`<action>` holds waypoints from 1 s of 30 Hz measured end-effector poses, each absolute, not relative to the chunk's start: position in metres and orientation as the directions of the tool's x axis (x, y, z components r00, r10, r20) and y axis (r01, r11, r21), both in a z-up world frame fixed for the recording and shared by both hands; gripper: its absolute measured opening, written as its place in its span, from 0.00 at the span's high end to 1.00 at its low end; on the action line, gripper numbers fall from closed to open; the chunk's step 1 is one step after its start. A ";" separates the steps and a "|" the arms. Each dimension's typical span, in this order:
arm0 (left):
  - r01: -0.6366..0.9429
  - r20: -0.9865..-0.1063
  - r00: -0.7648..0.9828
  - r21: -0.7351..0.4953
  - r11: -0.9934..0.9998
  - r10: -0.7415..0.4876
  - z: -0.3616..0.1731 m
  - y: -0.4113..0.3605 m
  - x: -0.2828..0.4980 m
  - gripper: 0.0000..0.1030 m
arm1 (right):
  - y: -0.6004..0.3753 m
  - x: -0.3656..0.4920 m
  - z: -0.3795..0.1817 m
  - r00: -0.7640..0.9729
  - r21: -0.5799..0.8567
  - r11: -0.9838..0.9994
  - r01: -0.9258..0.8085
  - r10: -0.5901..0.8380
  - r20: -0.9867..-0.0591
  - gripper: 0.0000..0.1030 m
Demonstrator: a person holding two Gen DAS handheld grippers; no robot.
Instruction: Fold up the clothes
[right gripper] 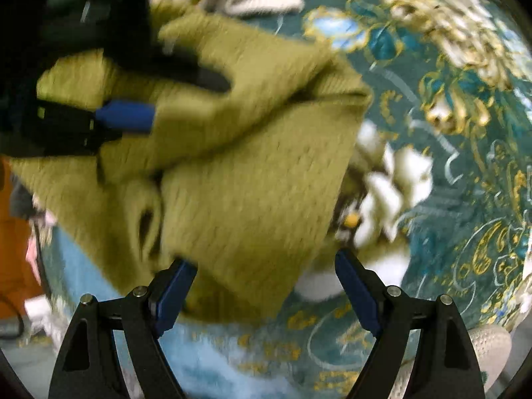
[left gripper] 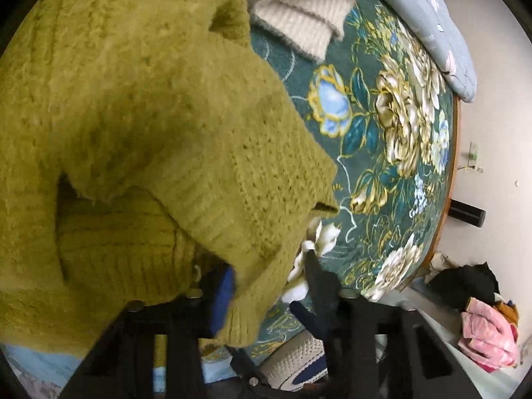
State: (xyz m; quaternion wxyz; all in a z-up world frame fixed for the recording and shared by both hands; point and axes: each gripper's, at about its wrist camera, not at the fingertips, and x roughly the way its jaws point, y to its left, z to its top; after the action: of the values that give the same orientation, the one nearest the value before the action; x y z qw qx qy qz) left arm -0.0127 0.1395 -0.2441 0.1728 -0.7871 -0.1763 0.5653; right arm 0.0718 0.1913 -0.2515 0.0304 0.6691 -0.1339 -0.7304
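Sweater (left gripper: 139, 126) fills the left and centre of my left wrist view, a fuzzy olive knit bunched in folds over the floral blanket (left gripper: 392, 153). My left gripper (left gripper: 266, 286) sits at the bottom centre with a ribbed hem pinched between its fingers; the blue pad on one side is half buried in knit, and the dark finger on the other presses close against the cloth. The gap looks closed on the sweater. Much of the garment runs off the left edge, so I cannot make out its full shape.

From the right wrist view everything is smeared by blur. The sweater (right gripper: 239, 173) lies in the middle, draped over the blanket (right gripper: 465, 199). My right gripper (right gripper: 266, 286) at the bottom stands wide apart, holding nothing, its blue pads (right gripper: 173, 296) either side of the sweater's lower edge. The left gripper (right gripper: 186, 99) shows at upper left, clamped on a fold; its body is mostly black shadow.

A cream knit (left gripper: 299, 23) lies at the top, cut off by the frame. A pink garment (left gripper: 488, 335) sits at lower right, off the blanket.
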 end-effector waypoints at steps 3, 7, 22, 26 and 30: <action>0.056 -0.857 0.238 -0.458 -0.887 0.458 -0.236 0.137 -0.023 0.95 | 0.200 0.061 -0.245 -0.163 0.180 -0.970 -0.162 -0.153 -0.975 0.17; 0.026 -0.864 0.082 -0.496 -0.868 0.497 -0.199 0.124 -0.041 0.96 | 0.218 0.052 -0.220 -0.276 0.110 -0.975 -0.195 -0.053 -0.960 0.17; 0.015 -0.642 -0.507 -0.673 -0.739 0.575 0.002 -0.002 -0.073 0.96 | 0.248 0.030 -0.003 -0.772 0.012 -0.995 -0.100 0.070 -0.632 0.17; -0.011 -0.570 -0.605 -0.692 -0.722 0.556 0.051 -0.039 -0.064 0.96 | 0.242 0.031 0.054 -0.855 -0.003 -0.999 -0.048 0.043 -0.517 0.17; -0.046 -0.506 -0.672 -0.700 -0.713 0.541 0.092 -0.066 -0.046 0.96 | 0.239 0.034 0.109 -0.916 0.005 -0.999 -0.033 0.028 -0.401 0.17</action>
State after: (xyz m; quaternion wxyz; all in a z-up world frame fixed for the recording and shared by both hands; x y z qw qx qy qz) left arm -0.0457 -0.0662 0.0922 0.1725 -0.3665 -0.3374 0.8497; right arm 0.0343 0.2390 0.1091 -0.0155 0.2049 -0.0058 -0.9786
